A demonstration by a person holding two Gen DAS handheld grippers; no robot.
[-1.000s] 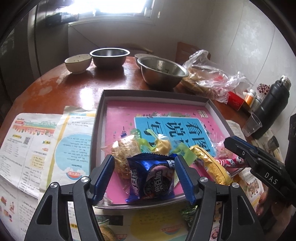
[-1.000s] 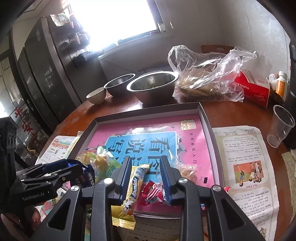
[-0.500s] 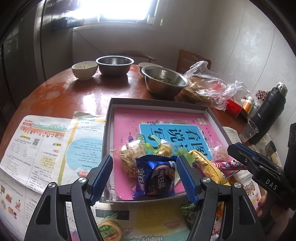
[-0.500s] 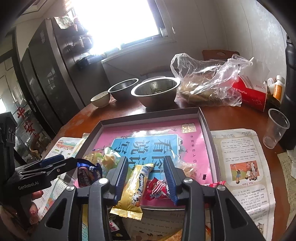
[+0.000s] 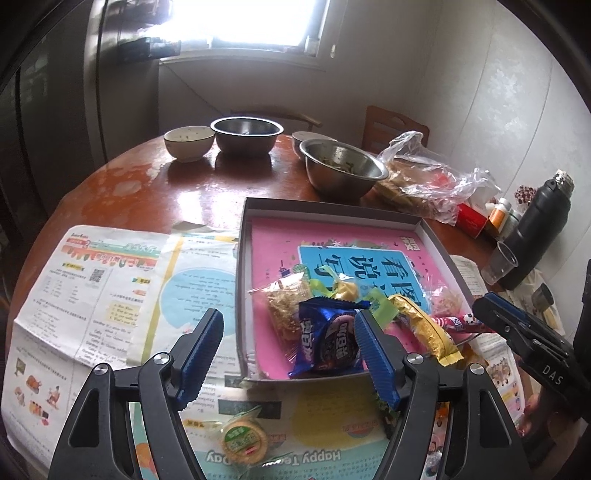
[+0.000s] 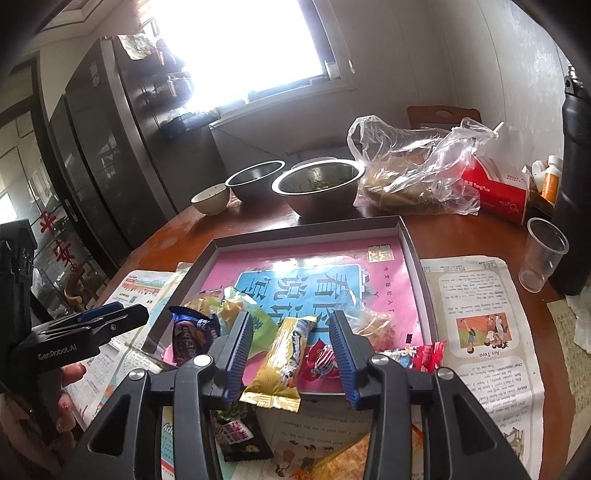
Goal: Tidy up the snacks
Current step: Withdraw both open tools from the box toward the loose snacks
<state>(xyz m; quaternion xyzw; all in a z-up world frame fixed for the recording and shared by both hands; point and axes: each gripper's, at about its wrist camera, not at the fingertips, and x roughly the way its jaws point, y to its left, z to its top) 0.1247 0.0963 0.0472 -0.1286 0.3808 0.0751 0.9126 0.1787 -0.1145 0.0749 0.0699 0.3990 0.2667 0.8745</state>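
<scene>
While the grey tray [image 5: 334, 207] is sitting at twelve o'clock on the worktop [image 5: 155, 192], I am holding both grippers empty, fingers spread: the left gripper [image 5: 286, 356] beside the blue snack packet [image 5: 328, 338] lying at the tray's six o'clock edge, the right gripper [image 6: 291, 356] framing the yellow snack bar [image 6: 282, 363] overhanging that edge.

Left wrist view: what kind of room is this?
Probably a home kitchen or dining corner: a round wooden table with steel bowls on it, a dark fridge-like cabinet by the window, and a wooden chair against the wall.
</scene>
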